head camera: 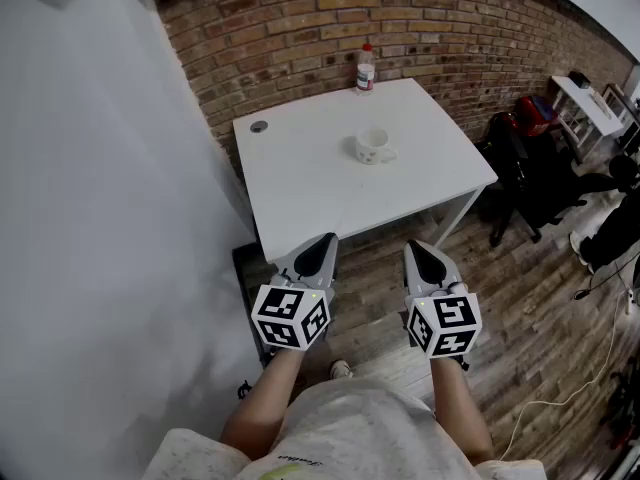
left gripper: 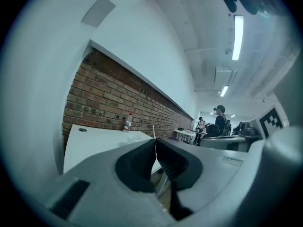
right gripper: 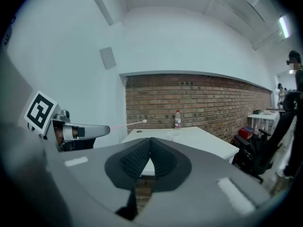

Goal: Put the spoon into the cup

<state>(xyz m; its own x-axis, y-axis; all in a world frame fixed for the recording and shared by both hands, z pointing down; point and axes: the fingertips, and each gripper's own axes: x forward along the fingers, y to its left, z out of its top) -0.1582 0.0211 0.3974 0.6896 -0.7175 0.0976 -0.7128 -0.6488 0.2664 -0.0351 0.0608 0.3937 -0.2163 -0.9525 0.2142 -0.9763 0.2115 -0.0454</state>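
Observation:
A white cup (head camera: 372, 147) stands near the middle of the white table (head camera: 300, 188). Both grippers hang side by side in front of the table's near edge, short of the cup. My left gripper (head camera: 322, 243) is shut on a thin pale spoon (right gripper: 130, 124), whose small rounded end sticks out past the fingers toward the table. In the left gripper view the spoon (left gripper: 154, 131) shows as a thin stalk rising from the closed jaws of the left gripper (left gripper: 155, 145). My right gripper (head camera: 418, 250) is shut with nothing in it, and its jaws meet in the right gripper (right gripper: 150, 143) view.
A plastic bottle (head camera: 366, 68) stands at the table's far edge against the brick wall (head camera: 420, 18). A round cable hole (head camera: 259, 126) is at the far left corner. Black chairs (head camera: 530, 168) and a white desk (head camera: 590, 103) stand to the right. A white wall (head camera: 100, 218) runs along the left.

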